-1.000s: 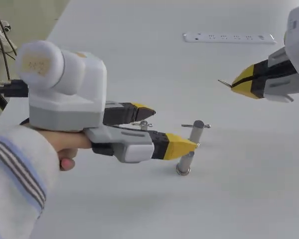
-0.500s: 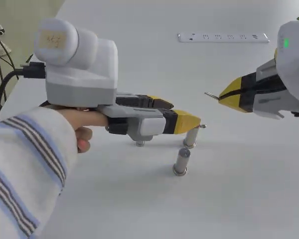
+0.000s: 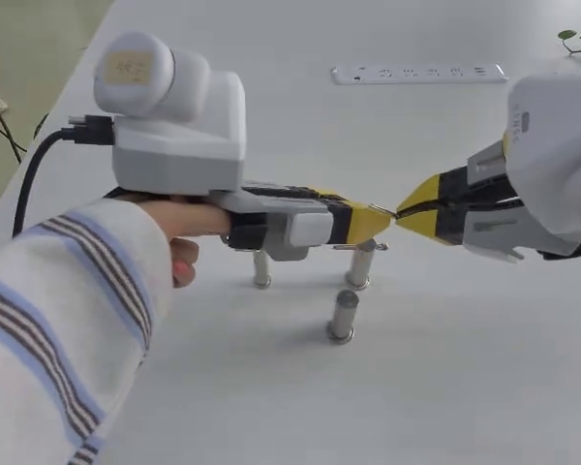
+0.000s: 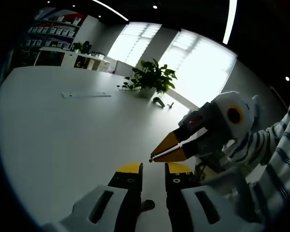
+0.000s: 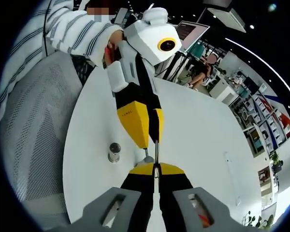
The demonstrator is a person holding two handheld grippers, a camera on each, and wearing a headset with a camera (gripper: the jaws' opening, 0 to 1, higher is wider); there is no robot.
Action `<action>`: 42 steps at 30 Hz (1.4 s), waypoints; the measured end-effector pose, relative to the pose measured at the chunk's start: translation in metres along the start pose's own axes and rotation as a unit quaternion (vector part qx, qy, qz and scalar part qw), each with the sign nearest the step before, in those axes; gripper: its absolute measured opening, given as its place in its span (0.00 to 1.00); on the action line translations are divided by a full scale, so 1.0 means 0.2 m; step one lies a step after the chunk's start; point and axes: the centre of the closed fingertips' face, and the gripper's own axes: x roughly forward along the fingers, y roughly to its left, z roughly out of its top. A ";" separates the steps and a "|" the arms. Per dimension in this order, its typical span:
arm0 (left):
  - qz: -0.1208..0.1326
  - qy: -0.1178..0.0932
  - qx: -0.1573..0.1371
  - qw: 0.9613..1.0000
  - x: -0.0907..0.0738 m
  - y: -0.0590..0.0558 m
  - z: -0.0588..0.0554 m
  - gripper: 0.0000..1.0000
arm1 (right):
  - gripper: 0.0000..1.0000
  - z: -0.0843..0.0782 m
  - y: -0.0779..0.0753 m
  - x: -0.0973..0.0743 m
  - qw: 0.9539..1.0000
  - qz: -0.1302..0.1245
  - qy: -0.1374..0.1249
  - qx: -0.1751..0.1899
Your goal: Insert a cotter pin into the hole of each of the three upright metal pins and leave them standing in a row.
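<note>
A: Entry: any legible text, labels, numbers?
B: None readable. Left gripper: one line of small dark print on the yellow face of a jaw, right gripper view; too small to make out.
A: Power strip?
B: Head view, white, at the far end of the table. Sockets show as dark specks; no lettering resolves.

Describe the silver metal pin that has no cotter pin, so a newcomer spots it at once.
On the white workbench, three silver cylindrical pins stand beneath the meeting yellow tips of the left gripper and right gripper. Yours is the front pin, alone and nearest the person; its flat top is bare, while the rear right pin carries a cotter pin.
</note>
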 end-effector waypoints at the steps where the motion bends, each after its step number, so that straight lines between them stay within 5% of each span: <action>1: -0.001 0.002 0.000 1.000 0.00 0.00 0.00 0.12 | 0.00 0.00 0.00 0.00 1.000 0.001 0.000 0.000; 23: -0.009 0.027 -0.023 0.999 0.05 -0.03 -0.06 0.00 | 0.00 0.03 0.06 0.00 1.000 0.010 -0.005 -0.004; 26: -0.013 0.031 0.005 0.999 0.03 -0.04 -0.06 0.00 | 0.00 0.03 0.07 0.00 1.000 0.011 -0.008 -0.004; 33: -0.004 0.036 -0.007 0.999 0.03 -0.04 -0.07 0.00 | 0.00 0.04 0.08 0.00 1.000 0.008 -0.010 -0.011; 42: -0.001 0.044 -0.008 0.999 0.03 -0.05 -0.08 0.00 | 0.00 0.05 0.10 0.00 1.000 0.012 -0.020 0.018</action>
